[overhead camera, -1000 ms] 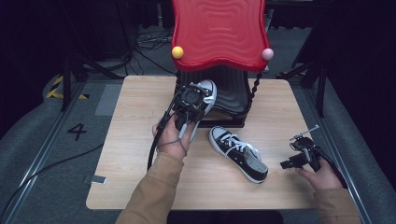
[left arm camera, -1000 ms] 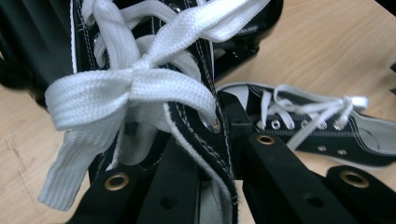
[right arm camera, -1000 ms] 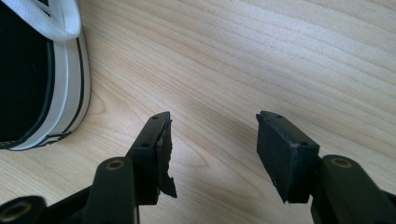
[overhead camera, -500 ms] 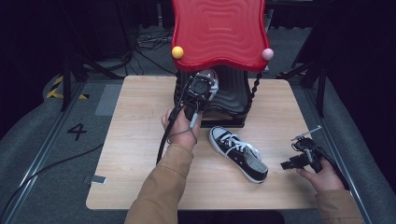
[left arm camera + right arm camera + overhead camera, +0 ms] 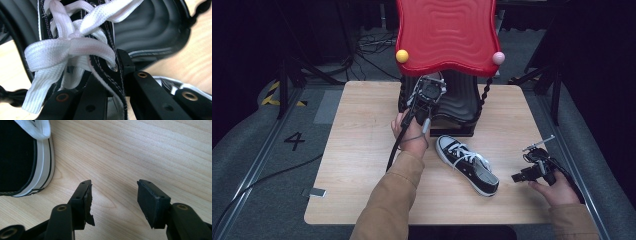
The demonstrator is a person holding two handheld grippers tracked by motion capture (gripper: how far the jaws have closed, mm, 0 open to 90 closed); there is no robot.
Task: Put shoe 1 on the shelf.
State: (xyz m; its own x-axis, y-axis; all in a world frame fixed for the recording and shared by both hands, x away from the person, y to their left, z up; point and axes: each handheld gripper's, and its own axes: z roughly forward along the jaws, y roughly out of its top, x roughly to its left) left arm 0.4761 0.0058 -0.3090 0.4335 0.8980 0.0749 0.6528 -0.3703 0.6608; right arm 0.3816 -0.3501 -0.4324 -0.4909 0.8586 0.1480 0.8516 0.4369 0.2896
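Observation:
My left gripper point(image 5: 428, 92) reaches under the red wavy top point(image 5: 447, 35) of a small rack, over its black ribbed lower shelf point(image 5: 462, 105). In the left gripper view it point(image 5: 117, 82) is shut on the eyelet edge of a black canvas shoe point(image 5: 100, 62) with white laces, beside the top eyelet. A second matching shoe point(image 5: 467, 164) lies on the wooden table point(image 5: 362, 150), toe pointing toward the rack. My right gripper point(image 5: 519, 176) rests low at the table's right, just right of that shoe's heel. It point(image 5: 113, 200) is open, holding nothing, with the shoe's white sole point(image 5: 45, 167) to its left.
A yellow ball point(image 5: 402, 56) and a pink ball point(image 5: 498, 58) sit at the red top's front corners. Twisted black posts point(image 5: 484, 95) hold the top up. Bare wood spreads over the table's left half. Cables and stands lie on the floor behind.
My left gripper has carried the held shoe away from the person and under the red top, onto the black shelf area. The right gripper and the second shoe have not moved.

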